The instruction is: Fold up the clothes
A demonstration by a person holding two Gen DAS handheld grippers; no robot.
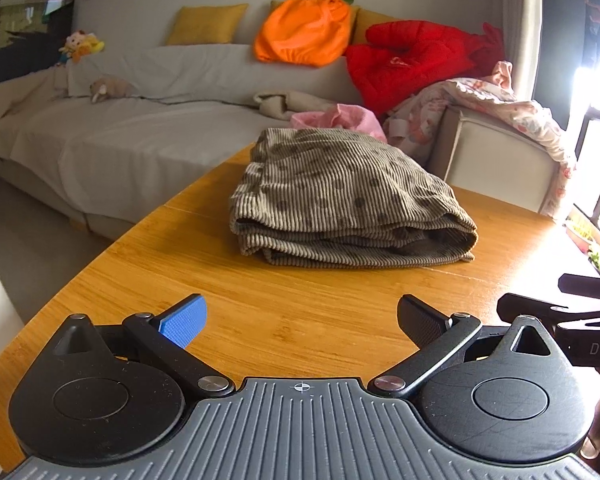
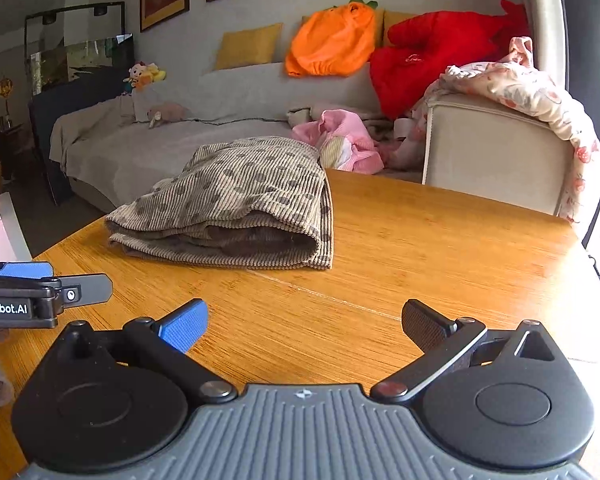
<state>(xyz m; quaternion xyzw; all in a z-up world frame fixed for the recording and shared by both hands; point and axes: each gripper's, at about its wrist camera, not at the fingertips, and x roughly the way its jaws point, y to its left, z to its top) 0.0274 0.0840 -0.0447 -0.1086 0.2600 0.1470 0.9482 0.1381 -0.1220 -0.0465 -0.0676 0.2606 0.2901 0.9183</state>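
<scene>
A beige corduroy garment with dark dots [image 1: 348, 204] [image 2: 236, 208] lies folded in a thick stack on the wooden table [image 1: 260, 312] [image 2: 440, 248], toward its far edge. My left gripper [image 1: 300, 320] hovers over the near part of the table, well short of the stack, open with nothing between its fingers. My right gripper [image 2: 304, 324] stands beside it, also open and holding nothing. In the left wrist view the right gripper's black frame shows at the right edge. In the right wrist view the left gripper's side, with its blue pad [image 2: 24, 269], shows at the left edge.
Behind the table runs a grey sofa [image 1: 120, 140] with yellow cushions, an orange plush [image 1: 304, 28], a red jacket [image 1: 412, 56], a pink garment [image 1: 340, 118] and a floral blanket [image 2: 532, 92] over a chair back. A bright window is at the right.
</scene>
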